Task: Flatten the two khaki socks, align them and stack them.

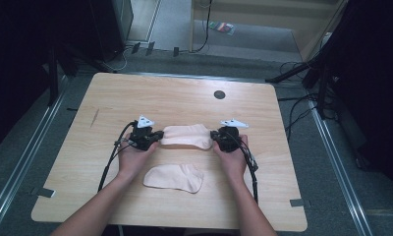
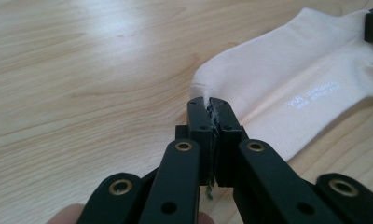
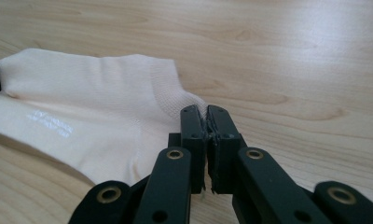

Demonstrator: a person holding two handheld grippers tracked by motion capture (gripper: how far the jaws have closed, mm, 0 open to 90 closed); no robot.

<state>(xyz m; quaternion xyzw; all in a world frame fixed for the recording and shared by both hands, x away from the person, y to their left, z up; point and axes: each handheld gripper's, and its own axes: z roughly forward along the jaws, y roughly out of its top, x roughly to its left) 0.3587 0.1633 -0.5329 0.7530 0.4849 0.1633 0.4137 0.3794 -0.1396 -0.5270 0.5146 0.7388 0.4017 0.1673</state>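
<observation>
**Both tongs clamped on the ends of the far sock**

The left gripper (image 2: 209, 103) has its jaws closed together on the edge of the far sock (image 1: 187, 135); in the left gripper view a sliver of cream fabric sits pinched between the pads at the sock's rounded end. The right gripper (image 3: 206, 112) is likewise clenched on the opposite end, near the ribbed cuff, with cloth caught between its tips. In the high view the left gripper (image 1: 155, 136) meets the sock at its 9 o'clock end and the right gripper (image 1: 217, 138) at its 3 o'clock end, the sock lying flat between them near the middle of the wooden table (image 1: 111, 98).

A second sock (image 1: 174, 177) lies at 6 o'clock of the held one, apart from it, between the person's forearms and untouched.

As far as I can judge, the work is at an early stage: both ends are gripped, but the sock rests on the table, not lifted, and nothing yet joins it to its mate. Lifting, carrying and laying it over the near sock would remain.

How deep the fabric sits in each bite is hard to make out, and the small white print on the sock is unreadable.
</observation>
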